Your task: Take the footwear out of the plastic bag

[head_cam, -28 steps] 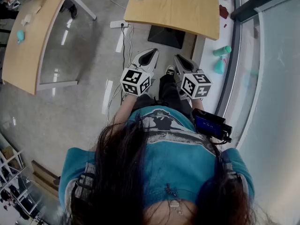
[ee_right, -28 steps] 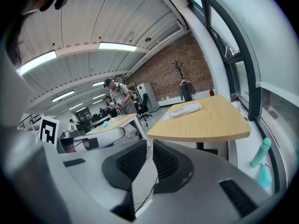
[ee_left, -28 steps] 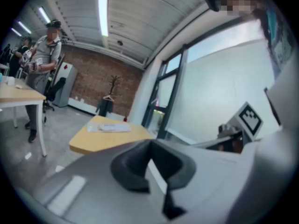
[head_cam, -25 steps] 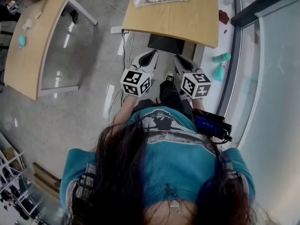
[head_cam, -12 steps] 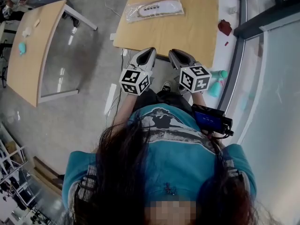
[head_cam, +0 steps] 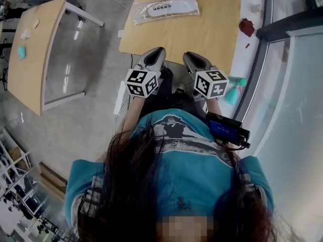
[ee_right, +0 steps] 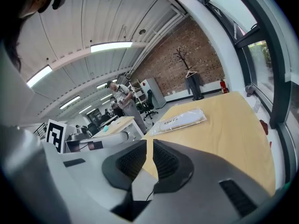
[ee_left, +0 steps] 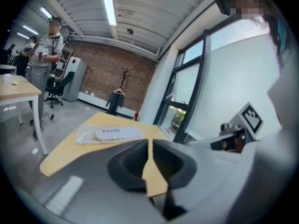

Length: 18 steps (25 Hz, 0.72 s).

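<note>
Two grippers are held side by side ahead of the person's teal shirt (head_cam: 197, 170), pointing toward a wooden table (head_cam: 207, 34), their tips level with its near edge in the head view. Left gripper (head_cam: 155, 53): jaws closed, only a hairline seam between the pads, nothing held. Right gripper (head_cam: 191, 57): jaws slightly apart, a narrow gap with bare table top showing through it, nothing between them. The plastic bag (head_cam: 166, 7) lies flat at the far end of the table, toward its left corner, well apart from both grippers and untouched. It is clear, and the footwear (head_cam: 174, 6), a pale, flat, sole-shaped item, is still inside it, lying lengthwise across the table; a row of dark marks on it is too small to read. Both gripper views show the bag ahead of the jaws, beyond a stretch of bare table top. A second table (head_cam: 30, 54) stands to the left, apart from the first, with a small teal item (head_cam: 21, 52) on it. Teal bottles (head_cam: 233, 95) stand by the window frame to the right, just beside the right gripper in the head view. A dark device (head_cam: 227, 130) with a blue screen sits at the person's right side
</note>
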Motion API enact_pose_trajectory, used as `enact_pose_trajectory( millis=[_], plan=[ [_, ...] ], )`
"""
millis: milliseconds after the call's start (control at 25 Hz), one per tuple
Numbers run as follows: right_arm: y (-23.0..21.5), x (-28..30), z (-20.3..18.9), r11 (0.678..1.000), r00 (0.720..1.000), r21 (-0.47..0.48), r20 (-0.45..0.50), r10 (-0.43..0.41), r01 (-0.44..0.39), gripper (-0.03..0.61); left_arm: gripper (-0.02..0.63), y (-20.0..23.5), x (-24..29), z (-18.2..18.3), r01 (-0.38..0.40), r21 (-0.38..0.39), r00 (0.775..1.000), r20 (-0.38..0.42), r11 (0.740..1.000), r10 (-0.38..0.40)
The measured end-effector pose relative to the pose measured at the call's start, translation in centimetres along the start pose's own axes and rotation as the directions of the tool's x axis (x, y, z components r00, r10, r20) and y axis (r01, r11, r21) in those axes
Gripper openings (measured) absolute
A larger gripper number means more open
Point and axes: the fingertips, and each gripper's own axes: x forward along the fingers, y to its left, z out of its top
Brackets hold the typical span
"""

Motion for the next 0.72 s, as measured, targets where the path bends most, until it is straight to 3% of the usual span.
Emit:
enact_pose_trajectory(
  millis=[400,520,720],
  plan=[
    [-7.0,6.2,3.8,0.989,0.990,0.045,-0.027,-0.137,0.138,0.051,0.017,5.8,8.0,1.8,0.098,0.012,0.993,-0.065,0.995,-0.097],
    [-9.9,8.9,4.8,0.979,0.978,0.027,-0.057,-0.203,0.204,0.051,0.017,8.4,9.8,2.2,0.117,0.008,0.990,-0.080,0.993,-0.116],
    [-14.1,13.5,6.4,0.971,0.962,-0.009,-0.132,-0.240,0.241,0.052,0.018,11.9,11.6,1.7,0.158,-0.022,0.980,-0.119,0.987,-0.159]
  ],
)
